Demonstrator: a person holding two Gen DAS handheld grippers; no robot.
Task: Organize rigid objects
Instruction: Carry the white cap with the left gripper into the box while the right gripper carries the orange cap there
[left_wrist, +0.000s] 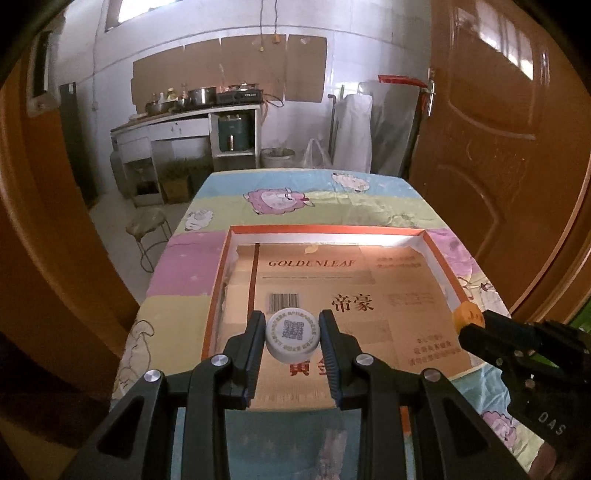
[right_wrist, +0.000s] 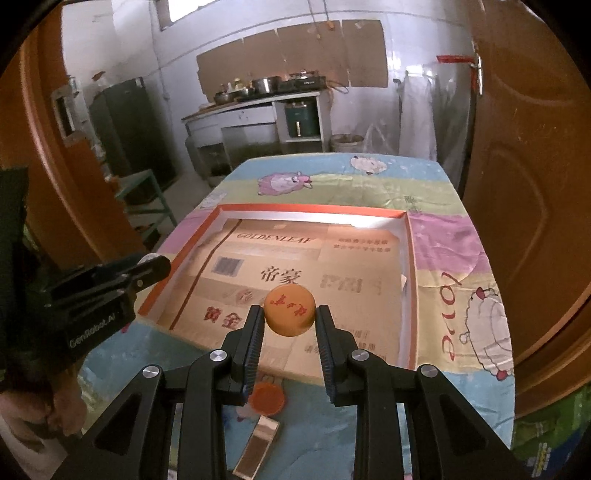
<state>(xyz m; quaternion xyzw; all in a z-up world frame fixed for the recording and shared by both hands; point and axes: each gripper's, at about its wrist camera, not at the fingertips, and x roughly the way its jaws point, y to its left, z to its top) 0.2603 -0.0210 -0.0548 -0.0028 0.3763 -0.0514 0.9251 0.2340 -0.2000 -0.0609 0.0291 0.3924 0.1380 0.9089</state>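
Observation:
My left gripper (left_wrist: 292, 334) is shut on a white round cap (left_wrist: 292, 335) with a printed code on top, held above the near part of a shallow orange-rimmed box (left_wrist: 332, 233) lined with brown printed cardboard. My right gripper (right_wrist: 290, 315) is shut on an orange round cap (right_wrist: 290, 312) with red marks, also over the near edge of the box (right_wrist: 310, 211). The right gripper with its orange cap (left_wrist: 468, 316) shows at the right of the left wrist view. The left gripper (right_wrist: 155, 267) shows at the left of the right wrist view.
The box lies on a table under a pastel sheep-print cloth (left_wrist: 280, 201). Below my right gripper lie an orange disc (right_wrist: 266, 398) and a small shiny rectangular bar (right_wrist: 258, 448). Wooden doors (left_wrist: 498, 147) flank the table; a stool (left_wrist: 147, 225) stands at its left.

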